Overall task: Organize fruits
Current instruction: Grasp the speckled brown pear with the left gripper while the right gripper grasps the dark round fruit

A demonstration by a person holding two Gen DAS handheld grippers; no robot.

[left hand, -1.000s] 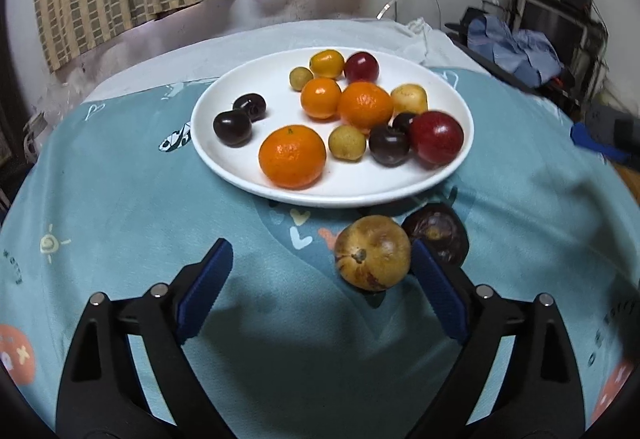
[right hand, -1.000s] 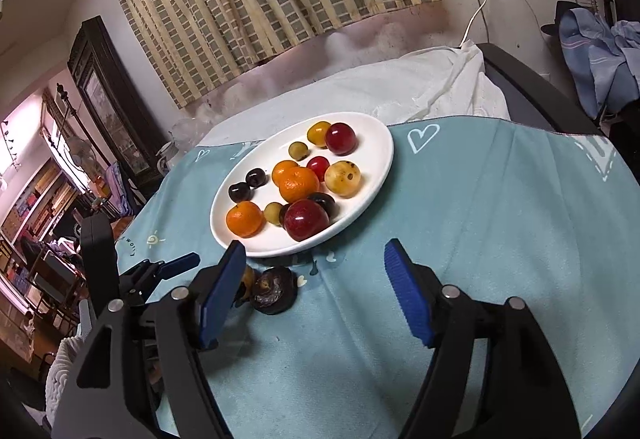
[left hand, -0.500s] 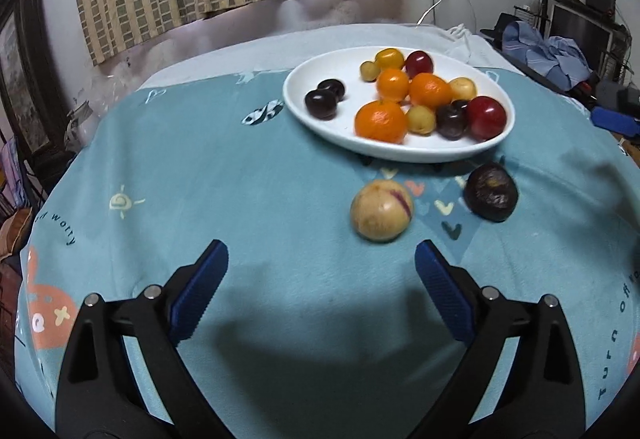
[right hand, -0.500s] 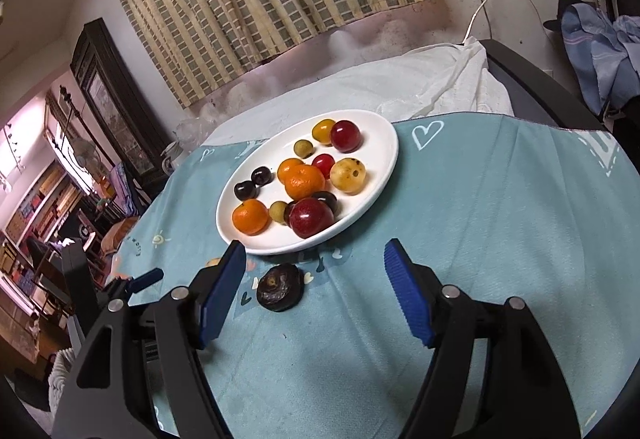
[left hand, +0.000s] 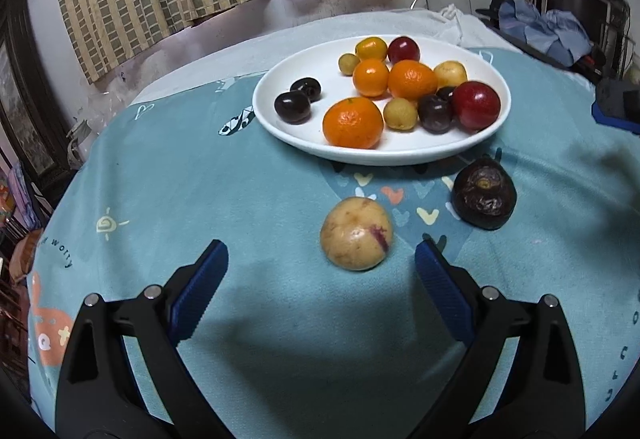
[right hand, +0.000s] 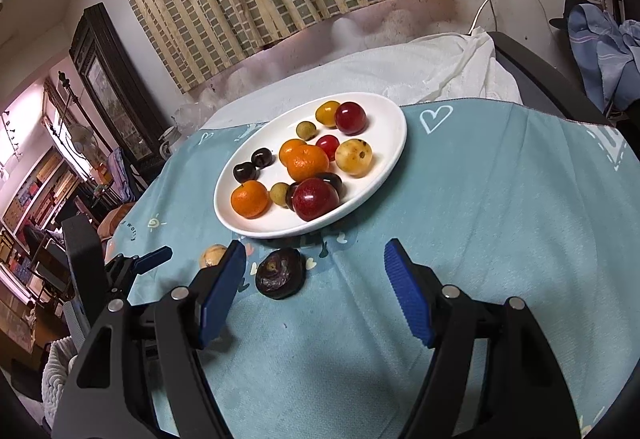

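Both my grippers, left (left hand: 320, 271) and right (right hand: 316, 287), hang spread and empty; the yellow fruit (left hand: 356, 234) and dark fruit (left hand: 484, 194) lie on the tablecloth (left hand: 200, 179) beside the plate's (left hand: 304, 75) near rim.

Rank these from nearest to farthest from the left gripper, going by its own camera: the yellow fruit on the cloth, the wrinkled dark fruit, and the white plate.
1. Yellow fruit, just ahead, toward the right finger.
2. Wrinkled dark fruit, farther right.
3. White plate, beyond both.
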